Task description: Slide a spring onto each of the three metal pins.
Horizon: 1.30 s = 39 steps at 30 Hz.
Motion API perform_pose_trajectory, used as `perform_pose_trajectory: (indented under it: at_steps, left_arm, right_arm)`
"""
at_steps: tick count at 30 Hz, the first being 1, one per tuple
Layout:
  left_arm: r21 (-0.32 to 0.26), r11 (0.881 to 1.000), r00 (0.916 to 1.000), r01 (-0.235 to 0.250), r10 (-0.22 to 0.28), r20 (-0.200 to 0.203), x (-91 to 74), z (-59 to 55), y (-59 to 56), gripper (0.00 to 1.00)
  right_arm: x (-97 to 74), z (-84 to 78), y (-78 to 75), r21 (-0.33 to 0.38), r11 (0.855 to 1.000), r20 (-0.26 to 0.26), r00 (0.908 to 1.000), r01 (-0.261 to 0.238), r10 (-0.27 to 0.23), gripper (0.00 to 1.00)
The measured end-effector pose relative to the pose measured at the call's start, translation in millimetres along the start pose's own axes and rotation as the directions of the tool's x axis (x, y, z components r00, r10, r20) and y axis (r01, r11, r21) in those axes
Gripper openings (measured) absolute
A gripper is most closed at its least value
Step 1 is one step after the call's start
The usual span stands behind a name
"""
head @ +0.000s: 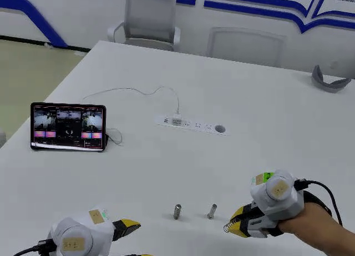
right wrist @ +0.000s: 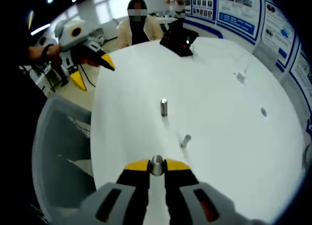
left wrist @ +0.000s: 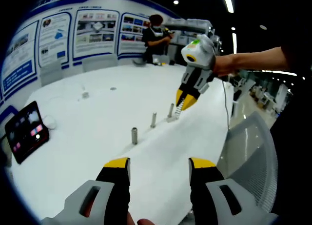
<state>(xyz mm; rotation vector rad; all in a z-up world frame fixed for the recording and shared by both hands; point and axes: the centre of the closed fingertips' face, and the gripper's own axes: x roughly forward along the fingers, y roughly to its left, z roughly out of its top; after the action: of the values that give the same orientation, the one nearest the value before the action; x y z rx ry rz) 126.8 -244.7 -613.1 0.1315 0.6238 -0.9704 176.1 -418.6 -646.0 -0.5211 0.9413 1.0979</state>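
- Head view: the white worktop (head: 260,134) carries a tablet (head: 67,126) with a lit screen at the left. A power strip (head: 191,124) lies mid-table with a thin cable (head: 133,90) looping away from it.
- An office chair (head: 150,17) stands at the far edge, and a grey band (head: 331,83) lies at the far right.
- Two metal pins stand upright near the front edge, one (head: 177,211) looking thicker and ribbed, the other (head: 212,211) slimmer.
- Just right of them the right claw (head: 236,225) is clamped on a spring (head: 228,228) that pokes out of its yellow tips. The gripper body hides the worktop behind it.
- The left claw (head: 132,239) sits low at the left, well apart from the pins.
- Left gripper view: its own jaws stand apart with nothing between them.
- Three pins stand in a row ahead: thick (left wrist: 134,135), middle (left wrist: 153,120), far (left wrist: 170,111). The other gripper comes in from the right and holds the spring (left wrist: 179,108) just beside the far pin; whether they touch I cannot tell.
- A person (left wrist: 156,34) stands beyond the worktop.
- Right gripper view: its jaws are nearly together on a round metal end (right wrist: 156,164), the spring seen head-on.
- Beyond stand the slim pin (right wrist: 185,140) and the thick one (right wrist: 164,108).
- A mesh chair (right wrist: 63,152) crowds the left side.
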Motion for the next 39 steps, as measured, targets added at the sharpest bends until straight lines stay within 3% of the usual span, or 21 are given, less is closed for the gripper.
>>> perform_pose_trajectory:
  at_steps: [19, 39]
  left_arm:
    - [-0.056, 0.995, 0.9962, -0.087, 0.087, -0.007, -27.6, -10.9, 22.3, 0.65]
    - [-0.095, 0.988, 0.9931, -0.118, 0.117, -0.012, -40.0, -19.0, 26.7, 0.69]
  right_arm:
    - [12.3, 6.7, -44.6, 0.035, 0.998, -0.012, 0.9985, 0.053, -0.053, 0.13]
    - [29.5, 23.5, -49.3, 0.019, 0.999, -0.01, 0.9991, 0.042, -0.042, 0.13]
